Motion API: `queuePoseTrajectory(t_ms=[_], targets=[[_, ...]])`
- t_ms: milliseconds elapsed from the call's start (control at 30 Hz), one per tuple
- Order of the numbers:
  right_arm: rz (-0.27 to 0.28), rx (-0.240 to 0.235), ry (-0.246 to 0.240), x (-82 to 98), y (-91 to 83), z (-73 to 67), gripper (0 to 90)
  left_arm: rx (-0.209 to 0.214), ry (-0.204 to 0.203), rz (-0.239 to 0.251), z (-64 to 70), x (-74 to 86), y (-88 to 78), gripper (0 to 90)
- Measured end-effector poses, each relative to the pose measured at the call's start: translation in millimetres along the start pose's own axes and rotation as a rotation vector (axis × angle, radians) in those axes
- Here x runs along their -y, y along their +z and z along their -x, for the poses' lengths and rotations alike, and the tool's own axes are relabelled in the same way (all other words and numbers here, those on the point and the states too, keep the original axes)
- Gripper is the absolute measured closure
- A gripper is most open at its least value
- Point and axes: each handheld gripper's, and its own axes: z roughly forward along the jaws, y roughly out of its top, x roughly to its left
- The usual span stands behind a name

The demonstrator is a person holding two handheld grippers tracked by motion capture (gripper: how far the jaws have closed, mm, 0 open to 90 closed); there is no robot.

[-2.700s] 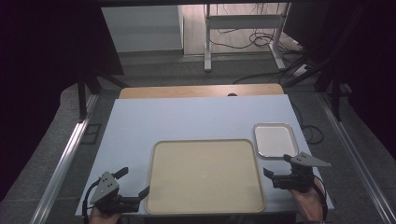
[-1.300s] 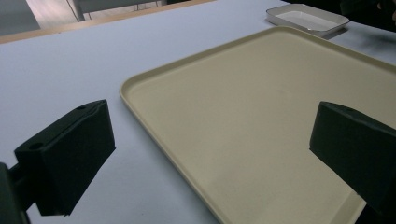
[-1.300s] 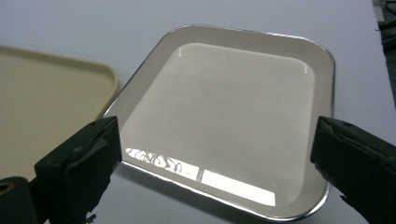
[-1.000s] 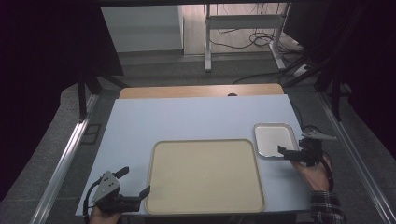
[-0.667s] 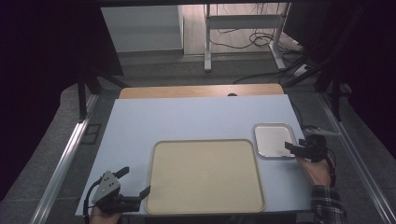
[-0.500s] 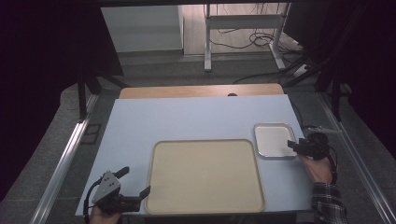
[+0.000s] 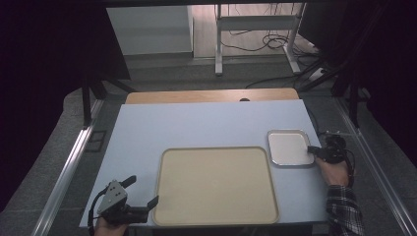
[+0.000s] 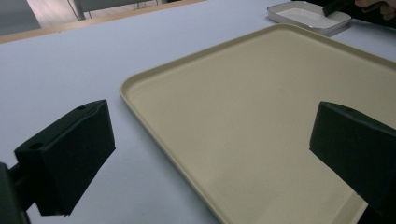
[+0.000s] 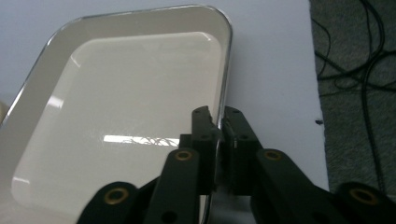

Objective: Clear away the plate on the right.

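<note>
Since the earlier frames, the right gripper (image 7: 312, 148) has been moved forward from beside the large beige tray (image 7: 215, 184) to the small white tray (image 7: 290, 147), whose right rim is clamped between its closed jaws. The small white tray lies just beyond the beige tray's far right corner. The left gripper (image 7: 142, 193) is held with jaws spread wide at the beige tray's near left corner.
</note>
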Motion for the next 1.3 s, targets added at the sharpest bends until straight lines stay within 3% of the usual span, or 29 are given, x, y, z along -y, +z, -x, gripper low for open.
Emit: queuePoseTrajectory(t_ms=[133, 233, 767, 1300], targets=[[-0.002, -0.072, 0.091, -0.7, 0.3, 6.2, 88.7, -0.001, 0.003, -0.001, 0.4, -0.1, 0.0, 0.0], [0.013, -0.092, 0.115, -0.5, -2.5, 7.6, 88.8, -0.002, 0.006, -0.001, 0.6, -0.2, 0.0, 0.0], [0.075, -0.098, 0.136, 1.0, -19.8, 7.2, 88.7, 0.009, 0.0, 0.008, -0.4, 0.1, -0.8, 0.0], [0.095, -0.123, 0.089, 4.1, -31.7, -10.3, 88.6, 0.015, -0.001, 0.012, -0.8, 0.1, -0.8, 0.0]])
